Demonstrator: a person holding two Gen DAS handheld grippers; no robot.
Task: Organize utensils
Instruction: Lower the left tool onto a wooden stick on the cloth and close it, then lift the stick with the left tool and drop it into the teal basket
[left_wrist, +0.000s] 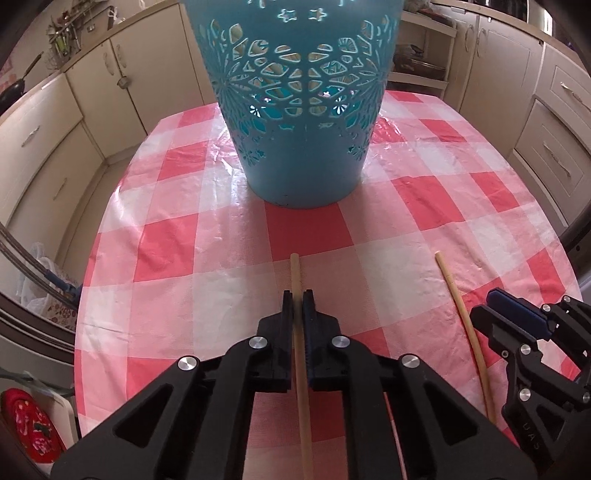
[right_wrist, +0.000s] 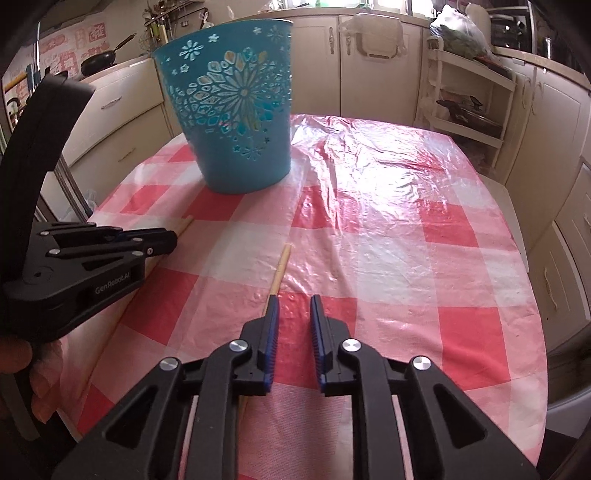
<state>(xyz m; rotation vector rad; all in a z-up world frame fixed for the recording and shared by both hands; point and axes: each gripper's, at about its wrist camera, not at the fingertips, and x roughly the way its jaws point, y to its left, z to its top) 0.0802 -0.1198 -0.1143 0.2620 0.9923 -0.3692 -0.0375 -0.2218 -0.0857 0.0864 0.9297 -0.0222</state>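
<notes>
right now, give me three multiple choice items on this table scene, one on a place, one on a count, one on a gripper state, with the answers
1. Where does the blue basket stand?
A. on the checked tablecloth
B. on the kitchen counter
C. on the floor

2. How many chopsticks lie outside the basket?
A. one
B. two
C. four

3. How is the left gripper set?
A. wide open above the basket
B. open with nothing between its fingers
C. shut on a chopstick

Answers:
1. A, its base rests on the red and white cloth, beyond both grippers.
2. B, the left chopstick and the right chopstick both show in the left wrist view.
3. C, its fingers press the left chopstick from both sides, while the right gripper stands open with the right chopstick outside its left finger.
</notes>
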